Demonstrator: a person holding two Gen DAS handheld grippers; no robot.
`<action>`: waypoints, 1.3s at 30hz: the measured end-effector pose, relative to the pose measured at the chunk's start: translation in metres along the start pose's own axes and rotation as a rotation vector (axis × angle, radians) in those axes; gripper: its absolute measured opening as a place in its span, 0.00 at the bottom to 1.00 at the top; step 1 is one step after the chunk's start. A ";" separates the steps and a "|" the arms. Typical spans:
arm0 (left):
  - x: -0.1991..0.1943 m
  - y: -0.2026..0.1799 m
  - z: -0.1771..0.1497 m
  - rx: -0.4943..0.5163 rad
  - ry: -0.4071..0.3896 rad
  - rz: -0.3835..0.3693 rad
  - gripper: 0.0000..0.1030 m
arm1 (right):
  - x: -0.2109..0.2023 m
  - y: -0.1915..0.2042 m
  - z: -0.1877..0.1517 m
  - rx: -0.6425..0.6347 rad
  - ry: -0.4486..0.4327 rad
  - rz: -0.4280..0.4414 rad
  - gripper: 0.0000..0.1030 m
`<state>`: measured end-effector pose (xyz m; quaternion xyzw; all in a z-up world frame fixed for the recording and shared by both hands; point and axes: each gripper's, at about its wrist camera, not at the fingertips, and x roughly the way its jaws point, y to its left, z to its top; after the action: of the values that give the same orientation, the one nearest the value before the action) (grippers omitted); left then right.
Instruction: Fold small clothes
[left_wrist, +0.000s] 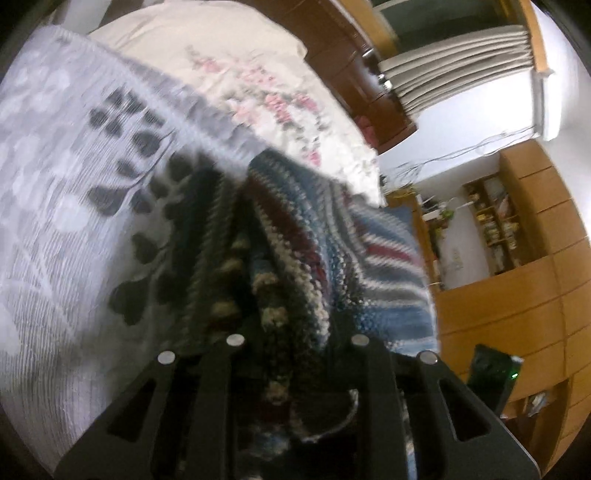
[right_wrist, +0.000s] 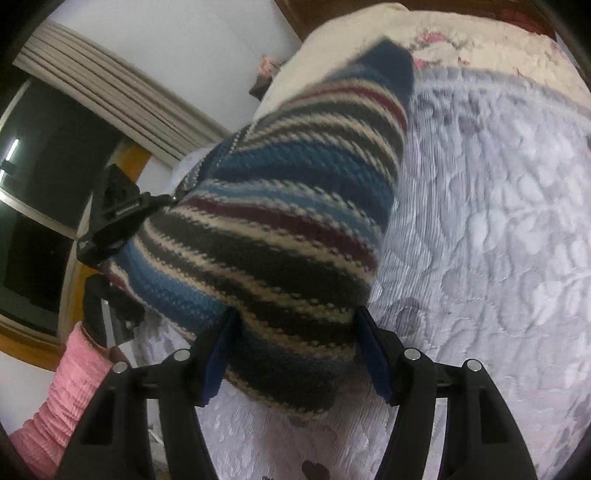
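Note:
A knitted garment (right_wrist: 280, 206) striped in blue, cream, dark grey and maroon is held up over the bed between both grippers. My right gripper (right_wrist: 295, 332) has its blue-padded fingers (right_wrist: 218, 354) pressed on a thick bunch of the knit at its lower end. The left gripper (right_wrist: 118, 218) shows at the left of the right wrist view, clamped on the garment's far edge. In the left wrist view the same garment (left_wrist: 295, 236) fills the space between the fingers of my left gripper (left_wrist: 295, 332), and the fingertips are hidden in the blurred fabric.
Below lies a pale quilted bedspread (right_wrist: 498, 221) with dark leaf prints (left_wrist: 129, 254). A cream pillow with pink flowers (left_wrist: 266, 88) sits at the bed's head. A pink sleeve (right_wrist: 66, 391) is at lower left. Wooden cupboards (left_wrist: 517, 295), curtains (left_wrist: 454, 66) and a dark window (right_wrist: 40, 184) surround the bed.

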<state>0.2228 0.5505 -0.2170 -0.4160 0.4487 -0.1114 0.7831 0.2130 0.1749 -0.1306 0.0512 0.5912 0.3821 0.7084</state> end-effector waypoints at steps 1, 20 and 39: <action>0.002 0.002 -0.001 0.002 0.006 0.007 0.22 | 0.005 -0.001 -0.001 0.004 0.009 -0.009 0.66; -0.065 -0.041 -0.070 0.029 0.034 -0.013 0.59 | 0.013 0.006 -0.021 0.006 0.003 -0.021 0.70; -0.050 0.020 -0.093 0.011 0.048 0.081 0.09 | 0.008 0.018 -0.020 0.024 0.034 0.028 0.70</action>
<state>0.1161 0.5390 -0.2252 -0.3905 0.4835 -0.0920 0.7780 0.1866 0.1853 -0.1337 0.0614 0.6067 0.3859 0.6922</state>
